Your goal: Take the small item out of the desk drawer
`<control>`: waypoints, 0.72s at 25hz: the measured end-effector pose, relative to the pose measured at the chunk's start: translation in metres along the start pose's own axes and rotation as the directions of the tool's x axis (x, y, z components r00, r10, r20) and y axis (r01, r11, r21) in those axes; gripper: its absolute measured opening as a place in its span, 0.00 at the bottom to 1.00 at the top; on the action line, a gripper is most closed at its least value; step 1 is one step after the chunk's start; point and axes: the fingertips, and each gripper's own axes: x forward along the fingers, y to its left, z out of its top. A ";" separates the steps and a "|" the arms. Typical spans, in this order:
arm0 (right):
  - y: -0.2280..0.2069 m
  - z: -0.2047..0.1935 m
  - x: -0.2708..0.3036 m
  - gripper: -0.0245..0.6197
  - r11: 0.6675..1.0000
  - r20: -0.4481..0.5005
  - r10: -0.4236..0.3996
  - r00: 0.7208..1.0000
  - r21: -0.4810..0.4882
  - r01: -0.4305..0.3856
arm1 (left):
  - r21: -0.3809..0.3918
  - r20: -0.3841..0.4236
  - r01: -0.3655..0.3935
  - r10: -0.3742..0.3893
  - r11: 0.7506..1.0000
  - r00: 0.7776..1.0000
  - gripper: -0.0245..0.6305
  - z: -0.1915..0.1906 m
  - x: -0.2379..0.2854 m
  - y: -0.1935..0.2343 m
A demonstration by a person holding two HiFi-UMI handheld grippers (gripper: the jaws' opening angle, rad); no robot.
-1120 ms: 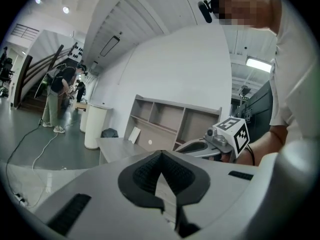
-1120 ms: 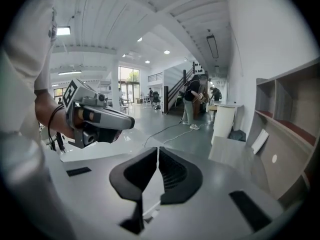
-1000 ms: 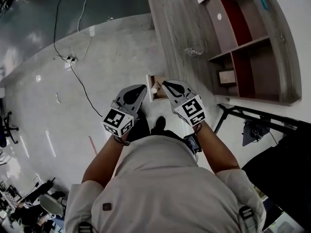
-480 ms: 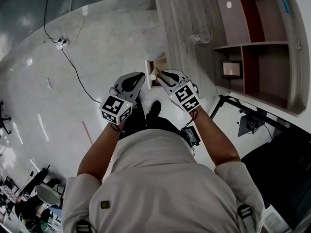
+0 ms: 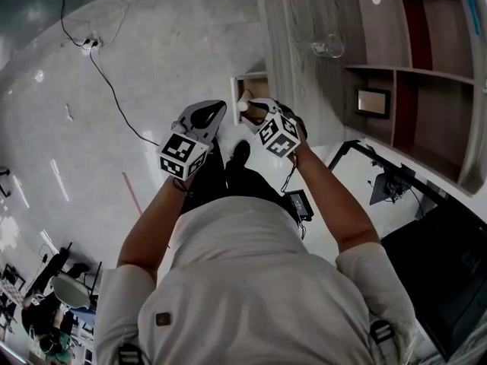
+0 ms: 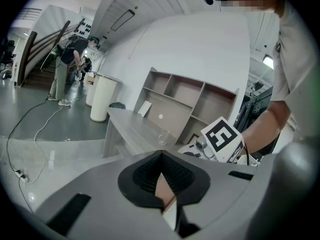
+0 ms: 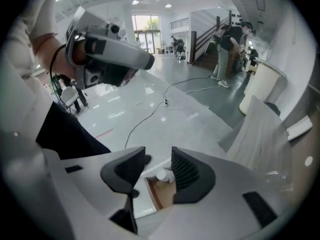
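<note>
The right gripper hung over the open drawer under the desk, its jaws opening. The small white item showed in the gap between them, close against one pad and clear of the other, lying at the drawer's near end. The left gripper hovered just beside it over the floor, its jaws pressed together at the tips with nothing held. A glass stood on the desk.

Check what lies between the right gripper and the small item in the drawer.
Nothing. The right gripper view shows the right gripper, jaws opening, over the small white item in the drawer.
</note>
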 end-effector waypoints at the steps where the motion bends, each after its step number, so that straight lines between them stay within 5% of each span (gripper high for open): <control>1: 0.001 -0.008 0.009 0.31 1.000 -0.039 0.004 0.999 -0.031 -0.005 | -0.005 -0.007 0.001 -0.001 1.000 1.000 0.06 -0.005 0.002 0.002; 11: 0.007 -0.071 0.081 0.39 0.941 -0.329 -0.031 0.944 -0.329 -0.083 | -0.053 -0.061 -0.010 0.007 0.999 0.998 0.06 -0.051 0.017 0.031; 18: 0.008 -0.088 0.120 0.39 0.924 -0.419 -0.021 0.908 -0.355 -0.143 | -0.092 -0.081 -0.032 0.025 0.995 0.996 0.06 -0.080 0.024 0.049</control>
